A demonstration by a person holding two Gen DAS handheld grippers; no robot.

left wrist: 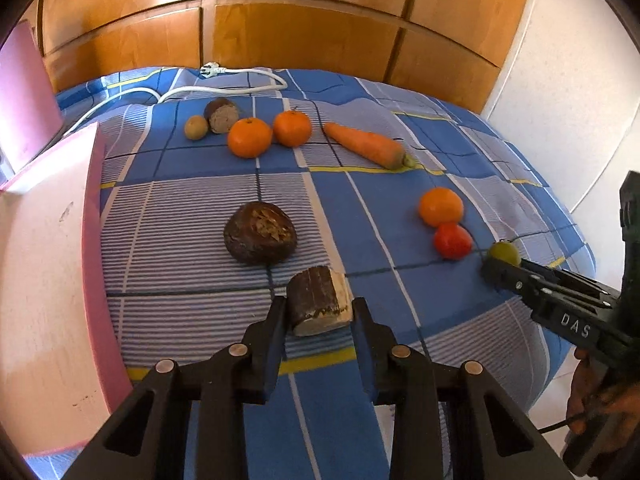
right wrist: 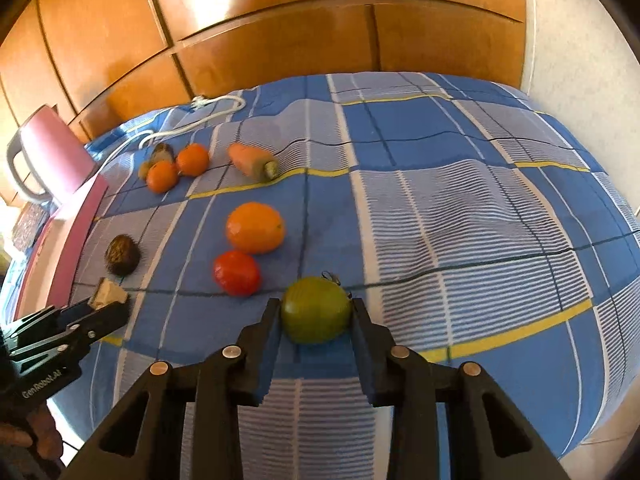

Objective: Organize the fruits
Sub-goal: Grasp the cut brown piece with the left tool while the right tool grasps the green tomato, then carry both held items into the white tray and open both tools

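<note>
Wooden cupboard doors (left wrist: 304, 20) stand behind a bed with a blue checked cover (left wrist: 192, 216). At 9 o'clock in the left wrist view is a pink box (left wrist: 44, 280). A white cord (left wrist: 224, 88) lies at the far edge.

At 12 o'clock an orange carrot (left wrist: 366, 146) lies flat, its long side running left to right, green stub end to the right. Beside it sit two oranges (left wrist: 250, 137), a cut brown fruit (left wrist: 221, 115) and a small kiwi (left wrist: 196, 127). A big dark brown fruit (left wrist: 260, 233) sits in the middle. At 3 o'clock a third orange (left wrist: 441, 207) touches a red tomato (left wrist: 453, 241).

The left gripper (left wrist: 320, 312) has its jaws partly open, squeezing a brown cut chunk (left wrist: 320, 300), pale cut face to the right. The right gripper (right wrist: 316, 314) has its jaws partly open too, pressed on both sides of a green fruit (right wrist: 316, 310) just beside the tomato.
</note>
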